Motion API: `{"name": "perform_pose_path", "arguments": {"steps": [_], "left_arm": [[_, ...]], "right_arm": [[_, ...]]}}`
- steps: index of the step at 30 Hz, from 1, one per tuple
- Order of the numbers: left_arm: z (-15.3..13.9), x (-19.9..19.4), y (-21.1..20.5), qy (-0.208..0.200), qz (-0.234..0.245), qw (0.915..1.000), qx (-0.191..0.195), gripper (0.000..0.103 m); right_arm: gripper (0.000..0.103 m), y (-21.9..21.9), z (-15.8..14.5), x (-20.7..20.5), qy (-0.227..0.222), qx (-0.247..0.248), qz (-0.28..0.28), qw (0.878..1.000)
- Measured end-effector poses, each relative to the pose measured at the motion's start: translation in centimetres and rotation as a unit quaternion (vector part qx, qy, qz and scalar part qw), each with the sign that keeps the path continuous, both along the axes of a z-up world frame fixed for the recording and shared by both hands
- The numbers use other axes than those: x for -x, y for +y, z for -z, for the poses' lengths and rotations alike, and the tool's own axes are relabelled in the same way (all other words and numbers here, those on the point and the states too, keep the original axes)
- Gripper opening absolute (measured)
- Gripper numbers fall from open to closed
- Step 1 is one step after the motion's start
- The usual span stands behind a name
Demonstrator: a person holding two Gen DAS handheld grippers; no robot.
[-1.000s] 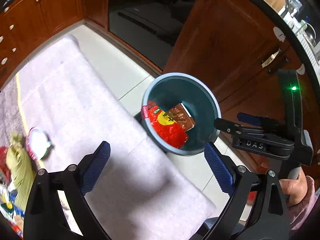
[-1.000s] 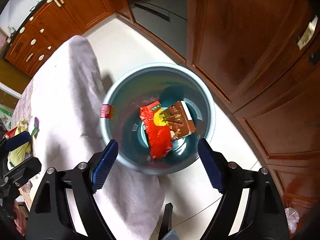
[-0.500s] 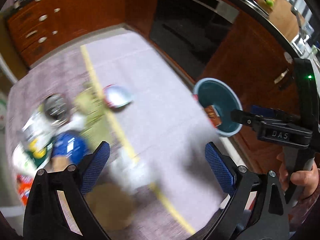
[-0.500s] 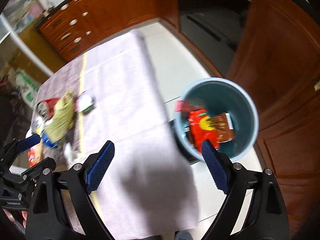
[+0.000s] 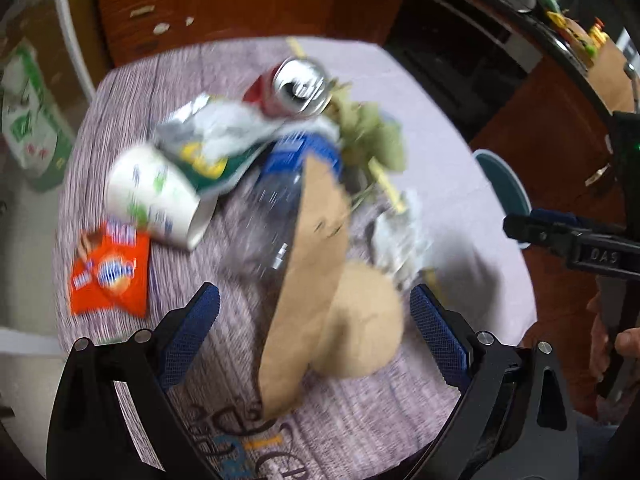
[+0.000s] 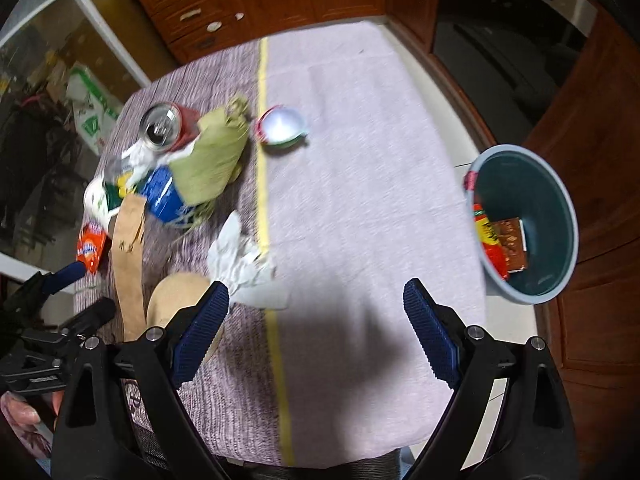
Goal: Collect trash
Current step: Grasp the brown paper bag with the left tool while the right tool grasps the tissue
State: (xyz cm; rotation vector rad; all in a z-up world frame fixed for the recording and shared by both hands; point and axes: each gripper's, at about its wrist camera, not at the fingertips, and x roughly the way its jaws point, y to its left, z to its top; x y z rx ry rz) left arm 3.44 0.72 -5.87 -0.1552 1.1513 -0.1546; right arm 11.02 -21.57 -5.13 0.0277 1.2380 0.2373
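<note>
On the table [image 6: 360, 128], covered w/ a pale purple cloth, the trash sits bunched toward the left edge in the right wrist view; bin [image 6: 560, 184] stands on the floor off the right edge, already holding a red wrapper [image 6: 490, 240] and a brown packet [image 6: 514, 246].

Left gripper [image 5: 314, 336] hangs over the pile, jaws wide, nothing between the pads; right gripper [image 6: 316, 334] likewise wide open and empty, over bare cloth near the front edge w/ crumpled white paper [image 6: 244, 268] just beyond its left finger.

Step in hand, as I read it: pick next item. Best bet for left is probably the brown paper bag [image 5: 308, 280], directly below; come down straight, pinch a raised fold, not flat on cloth; the tan round thing [image 5: 360, 324] touches it and may drag along.

Others, big to small: green-tan sack [image 6: 212, 160]; clear bottle w/ blue label [image 5: 280, 200], partly under the bag; white paper cup [image 5: 156, 196] on its side; silver-green foil bag [image 5: 208, 136]; red can [image 5: 298, 88]; orange snack packet [image 5: 110, 272] near the left edge; small red-rimmed lid [image 6: 282, 128] alone, mid-table. Left view blurred, so fine detail unsure.
</note>
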Motion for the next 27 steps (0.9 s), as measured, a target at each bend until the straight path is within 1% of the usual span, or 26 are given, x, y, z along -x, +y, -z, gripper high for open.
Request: {"name": "perform_pose_path", "arguments": {"steps": [2,6,11,13,14,16,17,18,19,20,21,22,24,27], "left_arm": [[1.0,0.5,0.8,0.007,-0.007,0.9999,0.010,0.096],[2.4,0.1,1.3,0.015,-0.008,0.9996,0.024,0.096],[3.2,-0.2,1.9,0.011,-0.013,0.9988,0.046,0.094],[3.3,-0.2,1.9,0.008,-0.013,0.9982,0.057,0.083],[3.3,-0.2,1.9,0.007,-0.009,0.9980,0.063,0.080],[3.5,-0.3,1.5,0.007,0.000,0.9978,0.066,0.062],[3.6,-0.4,1.3,0.009,0.006,0.9978,0.066,0.057],[3.8,-0.3,1.1,0.011,0.013,0.9976,0.067,0.049],[4.0,-0.2,0.9,0.012,0.019,0.9974,0.068,0.036],[4.1,-0.1,0.8,0.013,0.025,0.9972,0.069,0.030],[4.2,0.0,0.7,0.014,0.028,0.9971,0.070,0.019],[4.2,0.1,0.6,0.012,0.029,0.9971,0.070,0.011],[4.0,0.4,0.5,0.004,0.032,0.9971,0.069,0.006],[3.7,0.9,0.4,-0.004,0.038,0.9970,0.067,0.004]], "right_arm": [[0.085,0.9,0.8,0.2,0.008,0.003,-0.004,1.000],[0.085,1.9,2.0,0.3,0.025,0.008,-0.006,1.000],[0.085,3.4,3.2,0.2,0.039,0.013,-0.012,0.999],[0.085,3.9,3.4,0.0,0.042,0.013,-0.013,0.999],[0.085,4.1,3.6,-0.1,0.044,0.012,-0.013,0.999],[0.085,4.7,3.9,-0.4,0.049,0.010,-0.014,0.999],[0.085,4.9,4.1,-0.5,0.050,0.009,-0.014,0.999],[0.085,5.3,4.3,-0.7,0.052,0.010,-0.016,0.998],[0.085,5.6,4.5,-0.8,0.054,0.011,-0.017,0.998],[0.085,5.8,4.8,-1.0,0.057,0.011,-0.018,0.998],[0.085,6.1,5.1,-1.1,0.059,0.013,-0.019,0.998],[0.085,6.4,5.3,-1.1,0.060,0.015,-0.020,0.998],[0.085,7.1,5.8,-1.2,0.062,0.023,-0.025,0.997],[0.085,8.1,6.2,-1.3,0.061,0.034,-0.034,0.997]]}}
